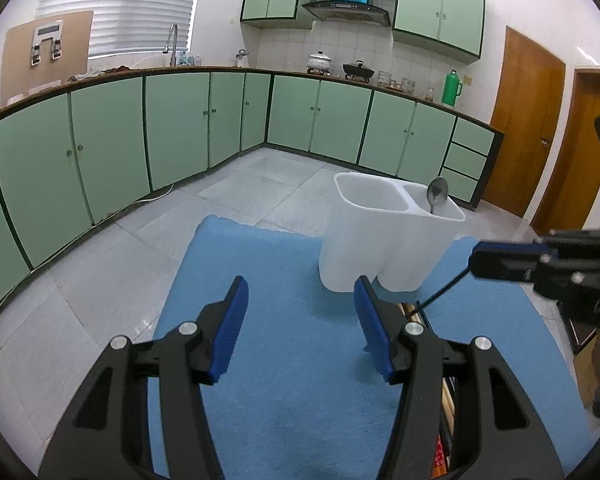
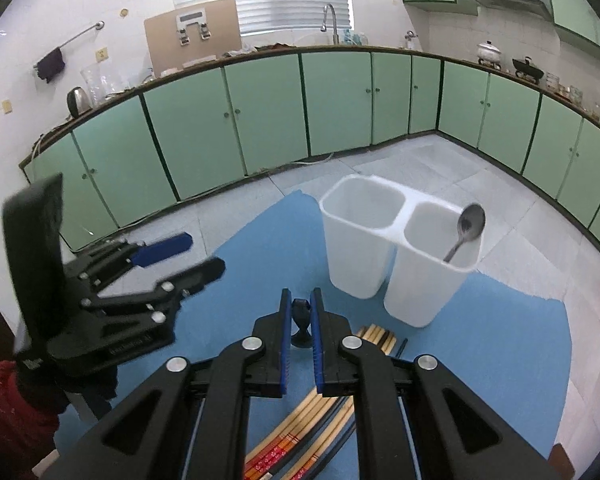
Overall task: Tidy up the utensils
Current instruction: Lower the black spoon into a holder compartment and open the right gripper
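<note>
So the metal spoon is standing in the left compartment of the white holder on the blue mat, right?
Not quite. The metal spoon stands in the right compartment of the white holder on the blue mat; the left compartment looks empty. The right wrist view shows it.

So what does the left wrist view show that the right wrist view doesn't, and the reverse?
Only the left wrist view shows the wooden doors and the open left gripper from behind.

Only the right wrist view shows the kettle, the hanging dark cloth, and the full bundle of chopsticks under the right gripper.

Both show the white two-compartment holder, the spoon standing in one compartment, the blue mat, and the right gripper shut on a thin black utensil.
</note>
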The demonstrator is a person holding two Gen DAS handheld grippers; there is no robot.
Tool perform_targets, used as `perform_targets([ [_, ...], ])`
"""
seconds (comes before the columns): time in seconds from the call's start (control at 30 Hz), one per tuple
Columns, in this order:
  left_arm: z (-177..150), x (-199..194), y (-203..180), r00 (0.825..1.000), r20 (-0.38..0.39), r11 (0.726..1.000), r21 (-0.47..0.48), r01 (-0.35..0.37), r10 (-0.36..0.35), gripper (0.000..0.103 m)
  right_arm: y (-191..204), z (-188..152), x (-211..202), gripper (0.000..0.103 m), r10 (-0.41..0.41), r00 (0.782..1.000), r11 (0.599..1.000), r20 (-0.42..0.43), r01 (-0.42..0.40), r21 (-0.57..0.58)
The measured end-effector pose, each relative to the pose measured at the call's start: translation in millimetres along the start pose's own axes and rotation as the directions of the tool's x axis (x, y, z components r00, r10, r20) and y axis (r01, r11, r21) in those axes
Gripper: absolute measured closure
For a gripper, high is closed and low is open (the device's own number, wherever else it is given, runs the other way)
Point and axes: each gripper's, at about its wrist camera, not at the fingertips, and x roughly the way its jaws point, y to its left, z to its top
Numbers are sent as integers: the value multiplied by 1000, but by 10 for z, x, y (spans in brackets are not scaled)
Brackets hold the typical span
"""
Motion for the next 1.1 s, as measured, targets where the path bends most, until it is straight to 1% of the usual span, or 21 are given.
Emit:
perform_targets([
  [0.13, 8, -8, 24, 1000, 0, 1000, -10, 0, 0, 49, -1, 145, -116, 94, 17, 999, 1000, 28, -17, -9],
  [0.23, 99, -45, 34, 1000, 21, 1000, -11, 5, -4, 49, -41, 335, -265, 94, 28, 997, 1000, 65, -27, -14],
  [0.33, 298, -57, 12, 999, 51, 1000, 19, -10, 9, 49, -76, 507, -391, 94, 17, 994, 1000, 104, -15, -24],
  [0.47, 643, -72, -41, 994, 114, 999, 52, -8, 2, 49, -155, 804, -560, 94, -7, 987, 999, 160, 14, -40],
  [0.53, 808, -65, -81, 990, 142, 998, 61, -8, -1, 49, -187, 912, -579, 94, -18, 985, 999, 170, 26, -44],
  [0.63, 1015, -43, -111, 986, 169, 999, 40, 4, -11, 49, -240, 1011, -487, 94, -50, 986, 997, 162, 58, -47],
  [0.77, 1206, 24, -197, 981, 196, 999, 36, 0, -7, 49, -355, 1043, -186, 94, -77, 990, 997, 121, 80, -21],
  [0.83, 1260, 93, -237, 981, 193, 999, 38, -5, -3, 49, -416, 1032, -51, 94, -84, 991, 996, 105, 85, -4],
  [0.97, 1296, 194, -277, 983, 183, 999, 37, -6, 0, 49, -500, 995, 166, 94, -73, 995, 997, 72, 72, 18],
  [1.1, 1325, 233, -263, 984, 180, 999, 31, -10, 4, 49, -513, 919, 288, 94, -72, 996, 997, 49, 71, 18],
])
